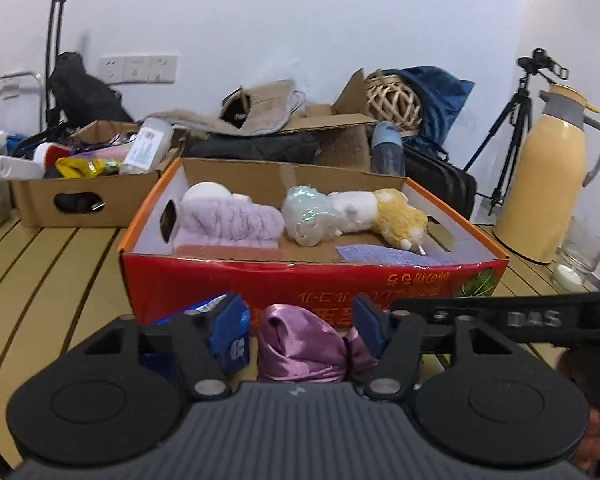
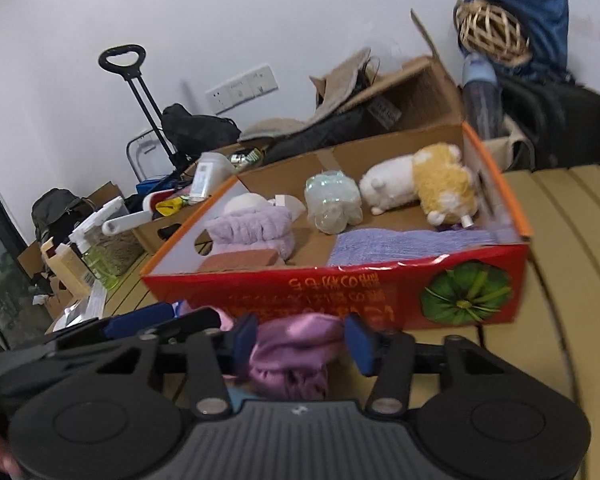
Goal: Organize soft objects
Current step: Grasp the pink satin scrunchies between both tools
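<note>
A crumpled purple satin cloth (image 1: 300, 346) (image 2: 296, 354) lies on the slatted table just in front of the red cardboard box (image 1: 204, 292) (image 2: 340, 292). My left gripper (image 1: 300, 330) straddles it. Its right pad touches the cloth, while a sliver of table shows beside the left pad. My right gripper (image 2: 300, 342) comes at the same cloth from the other side, and the satin fills the gap from pad to pad. In the box lie a lilac fluffy item (image 1: 228, 220), a white-and-yellow plush toy (image 1: 380, 212), a pale shiny bundle (image 1: 308, 214) and a purple towel (image 2: 400, 242).
A blue pack (image 1: 198, 308) sits under my left finger. A brown box of bottles (image 1: 80, 196) stands at the back left, and a yellow thermos (image 1: 548, 184) and glasses (image 1: 580, 252) at the right. Bags, a wicker ball (image 1: 392, 100) and a tripod (image 1: 512, 128) line the wall.
</note>
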`<action>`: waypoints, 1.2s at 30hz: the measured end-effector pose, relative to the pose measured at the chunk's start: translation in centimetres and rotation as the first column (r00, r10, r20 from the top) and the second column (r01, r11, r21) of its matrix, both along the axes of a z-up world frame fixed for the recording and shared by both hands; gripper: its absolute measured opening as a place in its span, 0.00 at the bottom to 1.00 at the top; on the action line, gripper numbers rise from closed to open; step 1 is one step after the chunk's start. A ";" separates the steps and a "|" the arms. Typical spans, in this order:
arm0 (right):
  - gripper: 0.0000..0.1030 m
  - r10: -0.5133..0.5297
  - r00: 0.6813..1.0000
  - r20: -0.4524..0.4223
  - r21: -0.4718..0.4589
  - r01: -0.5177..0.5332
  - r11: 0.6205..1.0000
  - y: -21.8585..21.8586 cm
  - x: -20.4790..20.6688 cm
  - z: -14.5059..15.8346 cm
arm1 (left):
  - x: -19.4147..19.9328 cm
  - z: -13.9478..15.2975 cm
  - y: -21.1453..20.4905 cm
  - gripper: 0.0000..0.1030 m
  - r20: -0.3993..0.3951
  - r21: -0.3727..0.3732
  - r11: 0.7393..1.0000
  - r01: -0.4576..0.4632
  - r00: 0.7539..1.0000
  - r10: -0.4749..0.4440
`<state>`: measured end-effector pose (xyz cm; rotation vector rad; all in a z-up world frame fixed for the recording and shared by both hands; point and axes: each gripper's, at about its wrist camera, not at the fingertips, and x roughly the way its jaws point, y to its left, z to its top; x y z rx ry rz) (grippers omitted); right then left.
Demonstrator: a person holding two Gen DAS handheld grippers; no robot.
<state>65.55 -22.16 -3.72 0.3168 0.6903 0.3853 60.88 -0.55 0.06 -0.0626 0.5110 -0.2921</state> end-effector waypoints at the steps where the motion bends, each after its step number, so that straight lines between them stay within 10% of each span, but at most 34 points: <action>1: 0.44 0.008 1.000 -0.007 0.003 -0.008 1.000 0.1 0.2 -0.4 | -0.1 -0.3 0.1 0.43 0.006 -0.010 1.000 0.016 1.000 -0.016; 6: 0.38 0.047 0.998 -0.030 0.028 -0.046 0.999 -0.3 0.7 -1.1 | -0.5 -1.1 -0.9 0.18 0.019 0.085 0.996 0.034 0.999 -0.036; 11: 0.07 0.068 0.997 -0.045 0.141 -0.061 0.988 -0.9 0.8 -2.0 | -0.4 -0.9 -0.4 0.11 -0.005 0.032 0.999 0.044 0.999 -0.043; 21: 0.04 0.070 0.973 0.221 0.032 -0.079 0.996 -0.5 -5.1 5.3 | -4.5 5.4 -0.4 0.09 0.113 -0.094 0.988 0.126 0.987 -0.115; 30: 0.04 0.059 0.990 0.126 -0.040 -0.054 0.998 -2.7 7.0 8.6 | 9.5 8.2 -3.3 0.09 -0.072 -0.158 0.981 0.110 0.990 -0.123; 36: 0.07 0.004 1.000 0.002 -0.226 -0.004 0.974 -1.4 16.7 5.2 | 19.9 3.8 -5.6 0.14 -0.295 -0.075 0.997 -0.025 0.955 0.002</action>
